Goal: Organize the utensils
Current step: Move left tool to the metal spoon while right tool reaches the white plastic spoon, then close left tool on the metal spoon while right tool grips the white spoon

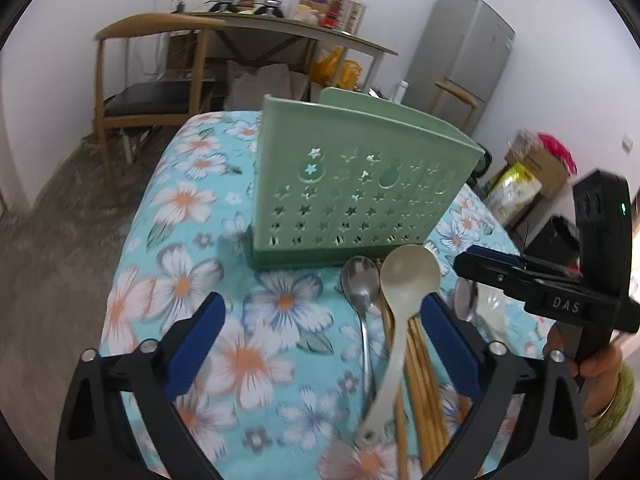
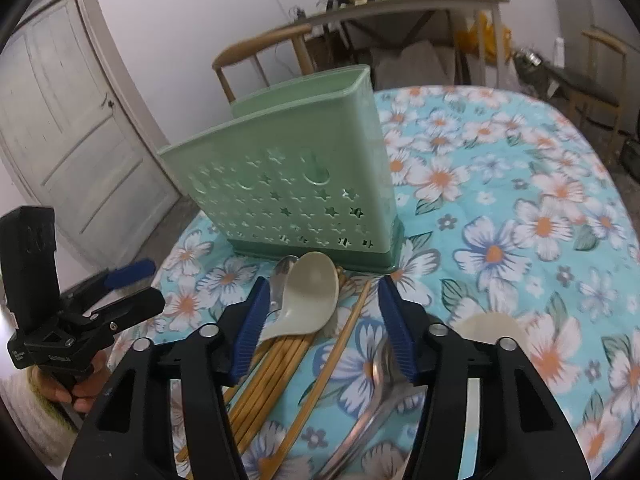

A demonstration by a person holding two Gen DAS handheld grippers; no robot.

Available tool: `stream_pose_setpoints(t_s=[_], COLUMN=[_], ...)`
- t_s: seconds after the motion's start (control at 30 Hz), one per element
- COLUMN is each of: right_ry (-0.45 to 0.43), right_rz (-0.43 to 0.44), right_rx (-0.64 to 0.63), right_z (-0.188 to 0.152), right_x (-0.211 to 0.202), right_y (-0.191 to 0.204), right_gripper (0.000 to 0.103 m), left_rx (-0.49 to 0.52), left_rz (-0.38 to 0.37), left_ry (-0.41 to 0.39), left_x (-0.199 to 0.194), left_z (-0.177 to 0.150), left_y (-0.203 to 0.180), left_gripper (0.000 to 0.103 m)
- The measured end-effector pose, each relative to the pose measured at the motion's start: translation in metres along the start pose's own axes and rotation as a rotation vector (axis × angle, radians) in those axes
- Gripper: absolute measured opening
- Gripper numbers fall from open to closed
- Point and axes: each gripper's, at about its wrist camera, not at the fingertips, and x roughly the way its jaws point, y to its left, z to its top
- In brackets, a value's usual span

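A green perforated utensil holder (image 1: 352,184) stands upright on the floral tablecloth (image 1: 188,240); it also shows in the right wrist view (image 2: 296,184). In front of it lie a beige plastic spoon (image 1: 404,280), a metal spoon (image 1: 360,284) and a bundle of bamboo chopsticks (image 1: 420,376). My left gripper (image 1: 324,320) is open and empty just above them. My right gripper (image 2: 320,304) is open over the beige spoon (image 2: 308,300), the chopsticks (image 2: 276,368) and a metal spoon (image 2: 380,376). A second beige spoon (image 2: 492,326) lies to the right.
A wooden chair (image 1: 148,80) and a cluttered side table (image 1: 288,28) stand behind the table. A grey fridge (image 1: 464,56) is at the back right, a white door (image 2: 68,128) at the left. Boxes and bags (image 1: 528,176) sit on the floor.
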Motion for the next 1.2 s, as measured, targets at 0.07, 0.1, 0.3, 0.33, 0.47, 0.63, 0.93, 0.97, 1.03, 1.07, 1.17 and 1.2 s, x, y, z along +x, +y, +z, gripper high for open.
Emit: stream_pose_setpoints(t_s=[0.07,0.1,0.3,0.33,0.47,0.63,0.93,0.97,1.03,1.07,1.17,1.2], right_ry=[0.023,0.034,0.118,0.124,0.138,0.121,0.081,0.08,0.085,0.087,0.097,0.101], right_rz=[0.0,0.001,0.028,0.035,0.066,0.102,0.147,0.15,0.166,0.172,0.177,0.183], right_rx=[-0.008,-0.011,-0.015,-0.013,-0.007,0.029,0.042,0.04,0.041,0.041,0.034,0.035], right_z=[0.003,0.004,0.005,0.005,0.003,0.003,0.004,0.003,0.002,0.001,-0.001,-0.002], right_x=[0.01,0.016,0.044,0.045,0.039,0.014,-0.009,-0.008,-0.005,-0.005,-0.003,-0.002], right_y=[0.0,-0.001,-0.01,-0.011,-0.022,-0.043,-0.05,-0.048,-0.045,-0.044,-0.041,-0.041], right_gripper=[0.046,0.044,0.014,0.006,0.002,0.002,0.002,0.002,0.002,0.002,0.002,0.002], left_rx=[0.039,0.054,0.086,0.081,0.051,0.079,0.124,0.122,0.112,0.106,0.054,0.038], left_rz=[-0.013,-0.018,-0.079,-0.086,-0.122,-0.135,-0.004,0.002,0.032,0.042,0.083,0.093], left_ry=[0.023,0.037,0.132,0.14,0.185,0.247,0.299,0.299,0.301,0.299,0.297,0.296], left_x=[0.012,0.019,0.052,0.055,0.07,0.081,0.096,0.096,0.096,0.098,0.092,0.085], left_z=[0.005,0.007,0.011,0.01,0.011,0.005,-0.007,-0.008,-0.013,-0.014,-0.025,-0.029], left_y=[-0.001,-0.002,-0.006,-0.006,-0.006,-0.018,-0.048,-0.051,-0.058,-0.062,-0.065,-0.063], left_gripper=[0.082,0.075,0.052,0.05,0.039,0.032,0.012,0.006,0.006,0.005,0.004,0.004])
